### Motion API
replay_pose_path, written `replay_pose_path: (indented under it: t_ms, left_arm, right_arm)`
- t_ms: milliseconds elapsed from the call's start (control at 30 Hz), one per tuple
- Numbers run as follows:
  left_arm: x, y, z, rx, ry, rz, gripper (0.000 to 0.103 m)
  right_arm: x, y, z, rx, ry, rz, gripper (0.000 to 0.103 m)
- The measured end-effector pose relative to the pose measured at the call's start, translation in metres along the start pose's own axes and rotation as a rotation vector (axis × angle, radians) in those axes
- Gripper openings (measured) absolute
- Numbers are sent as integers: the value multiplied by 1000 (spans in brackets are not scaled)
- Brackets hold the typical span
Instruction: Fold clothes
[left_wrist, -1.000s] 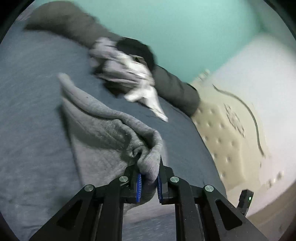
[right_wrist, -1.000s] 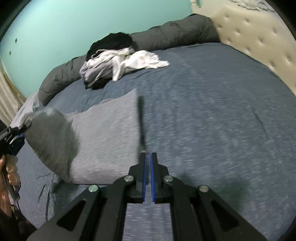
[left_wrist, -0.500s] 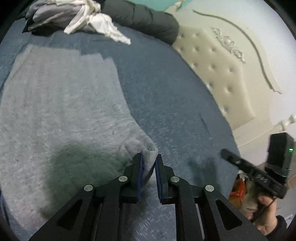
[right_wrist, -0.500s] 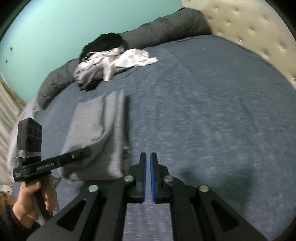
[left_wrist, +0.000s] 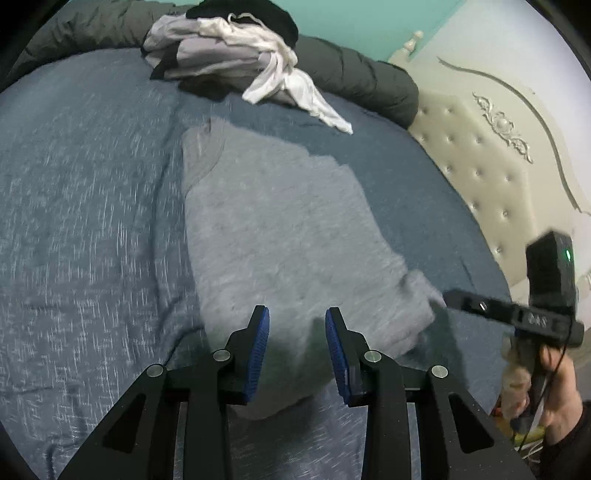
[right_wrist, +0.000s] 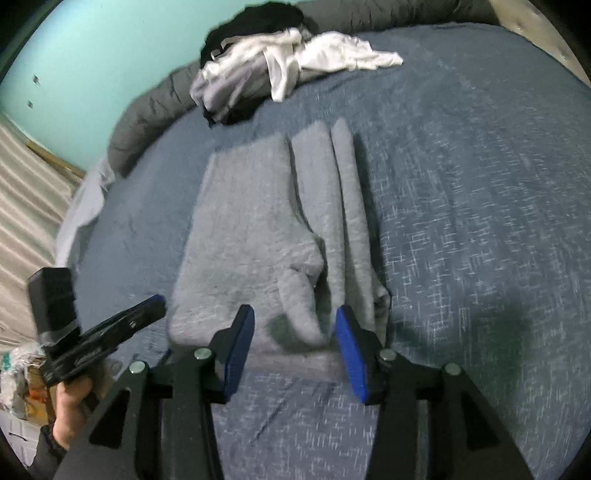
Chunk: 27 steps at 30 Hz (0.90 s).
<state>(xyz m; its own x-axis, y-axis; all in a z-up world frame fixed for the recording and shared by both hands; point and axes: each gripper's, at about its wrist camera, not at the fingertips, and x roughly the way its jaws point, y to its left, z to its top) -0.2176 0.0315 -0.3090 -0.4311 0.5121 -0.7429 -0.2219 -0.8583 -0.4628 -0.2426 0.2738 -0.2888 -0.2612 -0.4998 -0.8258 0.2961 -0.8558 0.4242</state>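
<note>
A folded grey garment (left_wrist: 288, 236) is laid flat on the blue bed cover (left_wrist: 81, 206), near a heap of unfolded clothes (right_wrist: 273, 70), while the left gripper (left_wrist: 297, 350) and the right gripper (right_wrist: 291, 347) are held spread and empty over its near edge.

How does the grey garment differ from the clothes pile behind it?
The grey garment lies flat and folded, one plain colour; the clothes pile is a crumpled heap mixing white, grey and black. The garment sits just ahead of both open grippers, left and right; the pile sits far back against the dark bolster. Both rest on the blue bedcover.
</note>
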Motion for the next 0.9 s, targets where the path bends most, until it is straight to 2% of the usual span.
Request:
replay_pose_path:
  t_ms: [233, 267, 300, 367, 400, 633, 800, 900]
  left_arm:
    - [8, 1, -11, 24, 14, -5, 34]
    - [10, 0, -11, 22, 15, -5, 34]
    - [11, -1, -10, 20, 15, -6, 34]
    - [14, -2, -10, 29, 18, 1, 34]
    - [14, -3, -10, 36, 19, 5, 34]
    - [16, -17, -14, 94, 44, 18, 34]
    - [19, -27, -17, 135, 67, 26, 33]
    - [22, -28, -20, 144, 80, 28, 33]
  right_arm:
    - [25, -8, 3, 43, 21, -28, 46]
    - [26, -8, 2, 40, 17, -33, 43]
    - [26, -9, 1, 36, 9, -34, 27]
    - [22, -5, 0, 14, -12, -31, 11]
    - [19, -3, 0, -2, -26, -34, 7]
    - [-21, 7, -3, -91, -111, -63, 5]
    - [-10, -4, -23, -91, -68, -123, 4]
    - [10, -13, -35, -81, -25, -159, 4]
